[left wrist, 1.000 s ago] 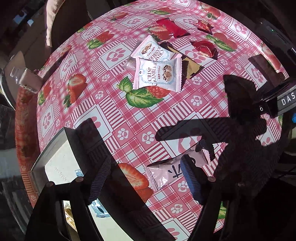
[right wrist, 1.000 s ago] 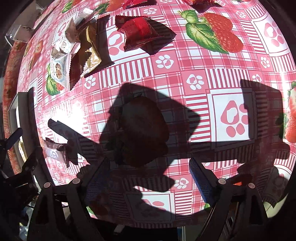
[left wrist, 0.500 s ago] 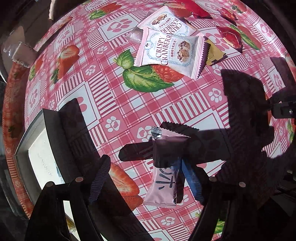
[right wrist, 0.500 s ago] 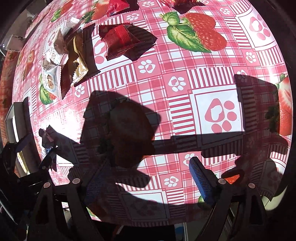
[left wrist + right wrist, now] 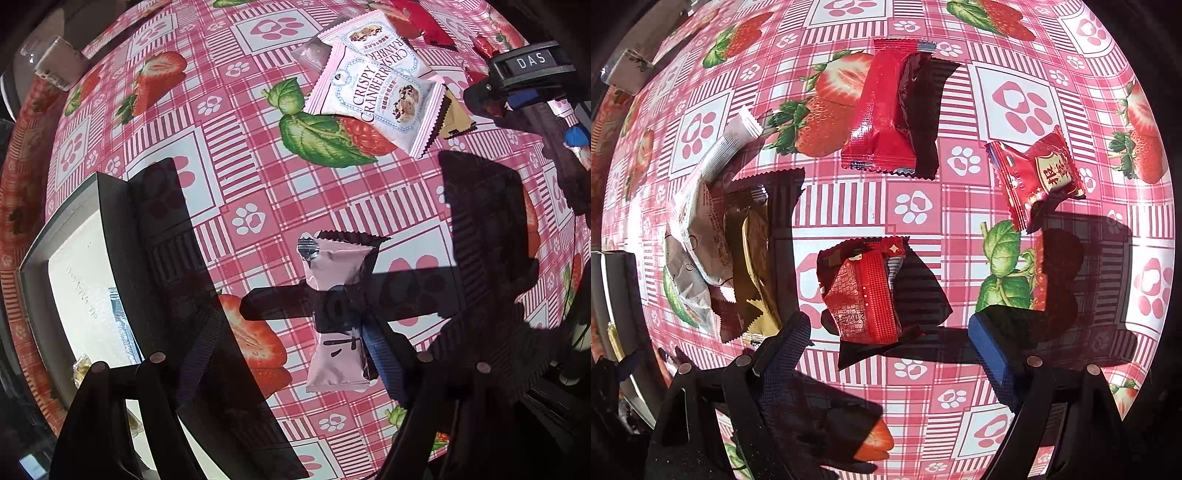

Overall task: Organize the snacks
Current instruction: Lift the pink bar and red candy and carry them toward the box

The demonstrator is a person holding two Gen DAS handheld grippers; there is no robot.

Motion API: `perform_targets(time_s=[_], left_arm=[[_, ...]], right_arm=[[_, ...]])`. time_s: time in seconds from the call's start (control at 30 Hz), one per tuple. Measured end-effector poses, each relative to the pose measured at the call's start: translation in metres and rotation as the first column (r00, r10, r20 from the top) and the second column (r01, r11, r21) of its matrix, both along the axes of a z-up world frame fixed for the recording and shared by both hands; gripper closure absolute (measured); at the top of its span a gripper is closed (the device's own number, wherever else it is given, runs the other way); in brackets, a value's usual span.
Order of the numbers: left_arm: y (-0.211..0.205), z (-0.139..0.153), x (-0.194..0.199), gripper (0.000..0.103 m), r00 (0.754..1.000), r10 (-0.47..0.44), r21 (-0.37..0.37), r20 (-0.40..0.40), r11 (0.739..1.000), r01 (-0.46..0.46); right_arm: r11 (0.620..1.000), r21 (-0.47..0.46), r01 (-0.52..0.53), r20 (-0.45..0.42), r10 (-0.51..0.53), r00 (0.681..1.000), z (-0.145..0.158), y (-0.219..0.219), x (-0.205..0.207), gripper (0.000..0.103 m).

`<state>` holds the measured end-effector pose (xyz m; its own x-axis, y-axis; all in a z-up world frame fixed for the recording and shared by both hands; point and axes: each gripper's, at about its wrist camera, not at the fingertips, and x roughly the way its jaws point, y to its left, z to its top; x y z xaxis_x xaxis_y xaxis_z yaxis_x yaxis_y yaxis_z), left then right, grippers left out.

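In the left wrist view my left gripper (image 5: 291, 350) is open, its right finger against a pink snack packet (image 5: 338, 314) that stands tilted above the strawberry tablecloth (image 5: 258, 177). A white box (image 5: 77, 280) with dark walls lies at the left and holds a few snacks. Two Crispy Cranberry packets (image 5: 380, 99) lie at the far right. In the right wrist view my right gripper (image 5: 886, 339) is open and empty, with a red patterned packet (image 5: 866, 295) lying just beyond the fingertips. A long red packet (image 5: 882, 110), a red candy (image 5: 1039, 177) and a gold packet (image 5: 753, 258) lie around.
A small clear container (image 5: 55, 66) sits at the table's far left edge. The right gripper body (image 5: 528, 77) shows at the upper right of the left wrist view. White wrappers (image 5: 698, 221) pile at the left of the right wrist view.
The pink packet has come off the table and now stands against my left gripper's right finger. My right gripper has moved forward over the red packets.
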<state>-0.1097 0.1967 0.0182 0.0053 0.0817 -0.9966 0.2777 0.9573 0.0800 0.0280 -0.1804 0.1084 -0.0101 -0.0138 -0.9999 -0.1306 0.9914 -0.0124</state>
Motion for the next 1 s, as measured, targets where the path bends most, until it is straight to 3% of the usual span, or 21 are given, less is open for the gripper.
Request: perform_targets(time_s=[0.1,0.2,0.27,0.33,0.47,0.73,0.8,0.9,0.97,1.0], left_arm=[[0.0,-0.009,-0.001,0.018,0.999,0.031,0.004,-0.02,1.0,-0.031],[-0.002,-0.013,-0.002,0.015,0.998,0.055,-0.012,-0.025,0.998,-0.055],[-0.004,-0.017,-0.003,0.004,0.998,0.055,0.0,-0.03,0.999,-0.055],[-0.003,-0.02,-0.003,0.0,0.997,0.072,0.004,-0.027,0.997,-0.072],[0.008,-0.03,0.002,0.0,0.991,0.119,-0.052,-0.068,0.991,-0.123],[0.011,-0.03,0.013,0.0,0.991,0.11,-0.029,-0.075,0.993,-0.113],[0.001,-0.02,0.014,0.004,0.994,0.081,-0.021,-0.067,0.996,-0.082],[-0.007,-0.015,0.013,0.019,0.996,0.049,-0.047,-0.072,0.998,-0.053],[-0.012,-0.012,0.012,0.026,0.997,0.036,-0.05,-0.068,0.998,-0.04],[-0.015,-0.01,0.011,0.029,0.998,0.024,-0.054,-0.061,0.998,-0.027]], right_arm=[[0.999,-0.027,-0.025,-0.005,0.024,1.0,-0.004,0.003,0.014,0.012],[0.999,-0.022,-0.029,-0.012,0.029,1.0,-0.008,0.006,0.019,0.001],[0.999,-0.033,-0.031,-0.014,0.03,0.999,-0.016,0.01,0.018,0.0],[0.999,-0.027,-0.022,-0.014,0.022,1.0,-0.019,0.006,0.012,0.0],[0.999,-0.024,-0.023,-0.003,0.022,1.0,-0.015,0.0,0.014,0.0],[0.999,-0.037,-0.02,-0.032,0.019,0.999,-0.025,0.01,0.015,0.001],[0.999,-0.034,-0.021,-0.026,0.02,0.999,-0.022,0.011,0.012,0.007],[0.999,-0.032,-0.037,-0.004,0.037,0.999,-0.01,0.014,0.006,0.03],[0.998,-0.03,-0.048,0.016,0.049,0.999,-0.003,0.018,0.001,0.066],[0.998,-0.028,-0.049,0.014,0.05,0.999,-0.001,0.019,-0.002,0.069]])
